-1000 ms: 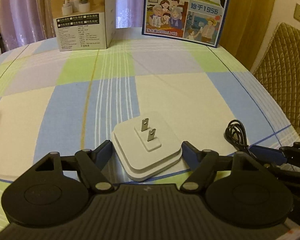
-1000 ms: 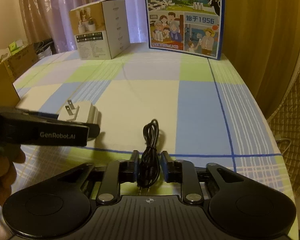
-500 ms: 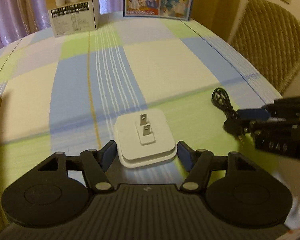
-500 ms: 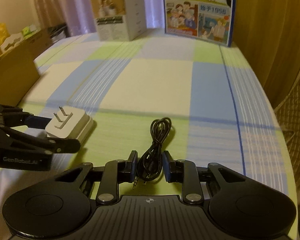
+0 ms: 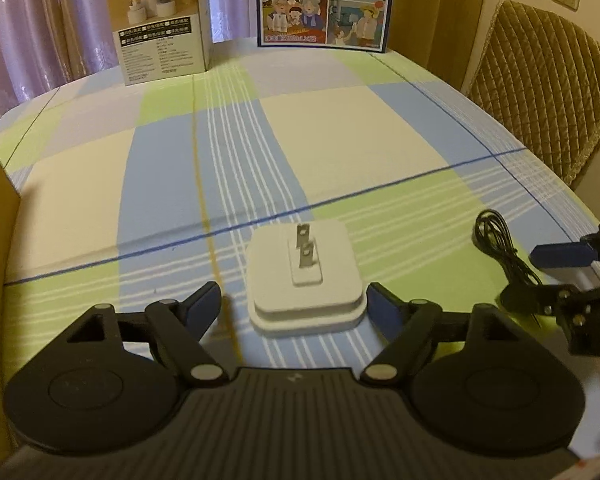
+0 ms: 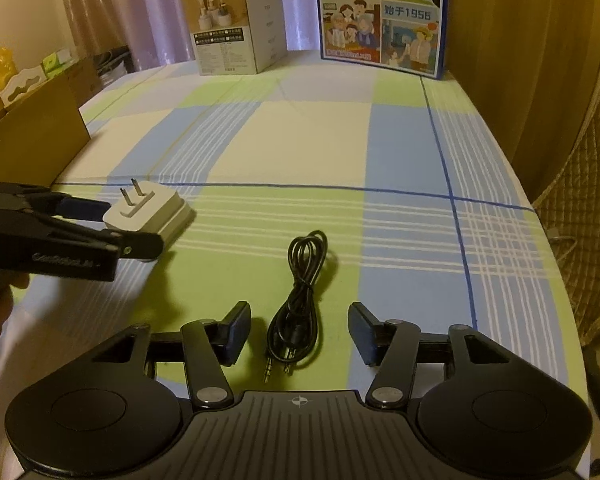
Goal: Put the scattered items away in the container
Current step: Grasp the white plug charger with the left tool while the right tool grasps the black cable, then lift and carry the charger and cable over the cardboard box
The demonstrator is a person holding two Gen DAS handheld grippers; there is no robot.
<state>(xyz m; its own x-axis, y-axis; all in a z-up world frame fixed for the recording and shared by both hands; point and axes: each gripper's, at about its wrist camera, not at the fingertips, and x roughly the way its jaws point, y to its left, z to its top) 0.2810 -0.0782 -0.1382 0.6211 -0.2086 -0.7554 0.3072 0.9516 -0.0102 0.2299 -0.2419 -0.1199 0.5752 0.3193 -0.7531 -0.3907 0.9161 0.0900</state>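
**Both grippers spread over plug and cable**

I see a white plug adapter [image 5: 305, 280] lying flat on the checked tablecloth [image 5: 340, 132], a squarish stepped block with its two metal prongs sticking up. Beside it lies a black audio cable [image 6: 300, 300], bundled into a narrow loop with two jack plugs at the near end.

My left gripper [image 5: 294, 304] brackets the adapter, its jaws opening; the right blue pad sits just at the adapter's edge (contact I cannot confirm), while the left pad stands clearly apart. My right gripper [image 6: 298, 334] is also opening, its pads well off the cable, which lies loose on the cloth between them.

The cable's long axis runs away from the right wrist camera, jacks toward me, loop toward the far boxes. A brown cardboard box [image 6: 32, 140] stands at the table's left edge.
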